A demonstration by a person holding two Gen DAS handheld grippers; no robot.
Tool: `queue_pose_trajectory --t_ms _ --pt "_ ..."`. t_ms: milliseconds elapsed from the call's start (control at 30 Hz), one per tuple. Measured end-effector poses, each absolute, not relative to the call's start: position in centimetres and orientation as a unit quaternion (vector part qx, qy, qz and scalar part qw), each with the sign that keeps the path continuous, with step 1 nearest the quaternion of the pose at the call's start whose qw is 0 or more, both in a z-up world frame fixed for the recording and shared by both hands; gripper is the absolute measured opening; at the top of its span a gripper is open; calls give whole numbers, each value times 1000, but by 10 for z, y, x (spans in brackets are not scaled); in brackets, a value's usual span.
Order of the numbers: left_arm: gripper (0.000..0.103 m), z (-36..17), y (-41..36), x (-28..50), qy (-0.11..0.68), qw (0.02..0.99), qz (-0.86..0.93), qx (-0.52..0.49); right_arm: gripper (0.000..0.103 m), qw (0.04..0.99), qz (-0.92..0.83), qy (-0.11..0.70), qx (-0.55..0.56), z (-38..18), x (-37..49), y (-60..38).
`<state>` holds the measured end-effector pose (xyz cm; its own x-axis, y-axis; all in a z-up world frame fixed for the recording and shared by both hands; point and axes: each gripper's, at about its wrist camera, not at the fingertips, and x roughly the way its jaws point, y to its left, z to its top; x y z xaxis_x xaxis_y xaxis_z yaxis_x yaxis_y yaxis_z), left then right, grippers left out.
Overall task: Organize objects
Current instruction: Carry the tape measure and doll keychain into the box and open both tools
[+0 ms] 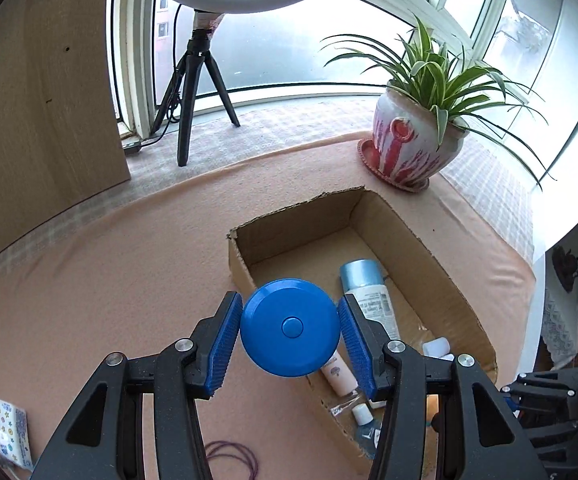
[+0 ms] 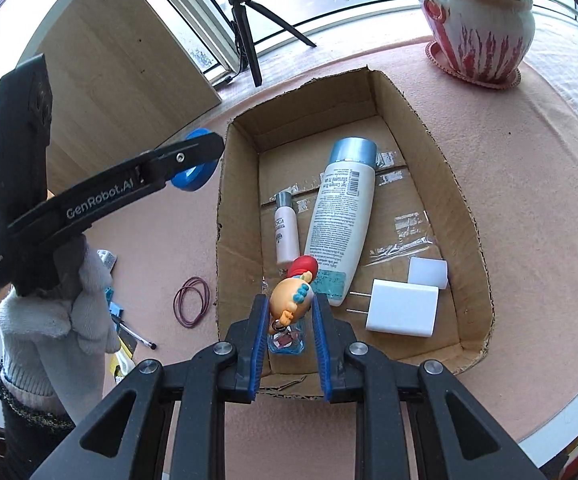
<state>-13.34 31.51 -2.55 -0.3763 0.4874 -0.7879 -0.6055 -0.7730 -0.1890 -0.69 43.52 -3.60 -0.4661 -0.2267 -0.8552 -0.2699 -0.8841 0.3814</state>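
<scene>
Left wrist | left hand-held gripper (image 1: 290, 330) pinching round blue disc (image 1: 290, 327) | right hand-held gripper (image 2: 289, 320) pinching figurine (image 2: 292, 298)

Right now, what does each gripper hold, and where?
Left gripper: blue round tape measure, by opposite rim edges. Right gripper: cartoon figurine keychain, by its head's sides.

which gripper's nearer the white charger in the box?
Right. The right gripper hangs inside the box beside the white charger; the left gripper is outside its left wall.
</scene>
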Motion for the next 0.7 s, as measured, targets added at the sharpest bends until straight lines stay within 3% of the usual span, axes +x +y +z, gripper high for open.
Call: queue_pose_trajectory --t_ms 333,367,467,700 --pt "54 -53 365 -146 73 318 821 -469 21 -3 811 231 -538 -54 -14 445" --pt "54 -54 365 -147 69 313 822 -470 22 -3 812 229 -537 -54 -15 446" --pt "65 -56 363 -149 58 307 826 -470 41 3 814 221 -537 -54 -16 448" --pt "65 -49 344 -143 47 289 833 -469 42 -14 823 204 -530 -49 -16 441"
